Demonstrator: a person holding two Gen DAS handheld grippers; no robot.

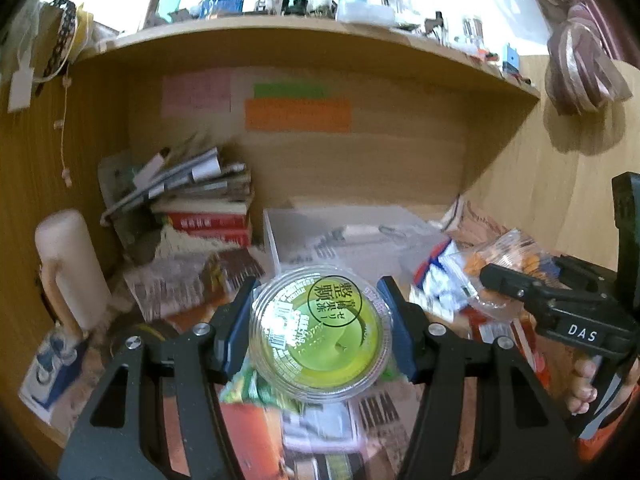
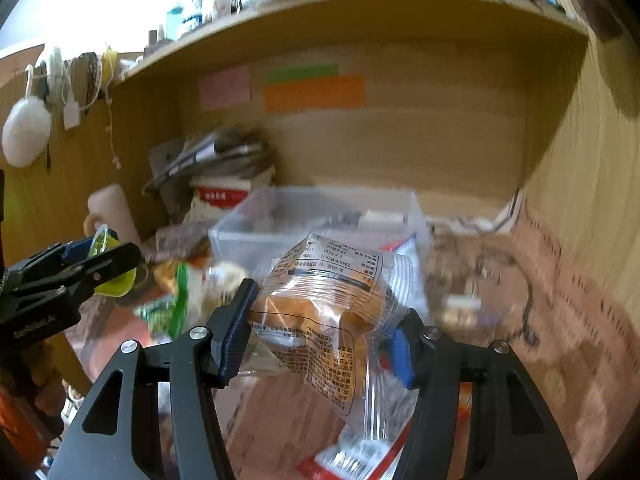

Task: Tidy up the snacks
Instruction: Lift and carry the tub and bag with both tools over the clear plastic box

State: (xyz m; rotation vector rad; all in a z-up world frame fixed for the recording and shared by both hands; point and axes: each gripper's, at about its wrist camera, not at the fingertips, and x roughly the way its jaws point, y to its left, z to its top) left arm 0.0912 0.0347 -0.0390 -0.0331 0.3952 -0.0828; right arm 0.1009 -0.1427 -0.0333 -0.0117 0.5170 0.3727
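My left gripper is shut on a green jelly cup with a clear lid, held above the desk. It also shows at the left of the right wrist view. My right gripper is shut on a clear packet of orange pastry, held in front of the clear plastic box. In the left wrist view the right gripper is at the right, with the packet at its tip. The box stands just behind the cup.
A stack of books and a cream mug stand at the back left. Loose snack packets lie right of the box, green ones to its left. A patterned cloth covers the desk. A shelf hangs overhead.
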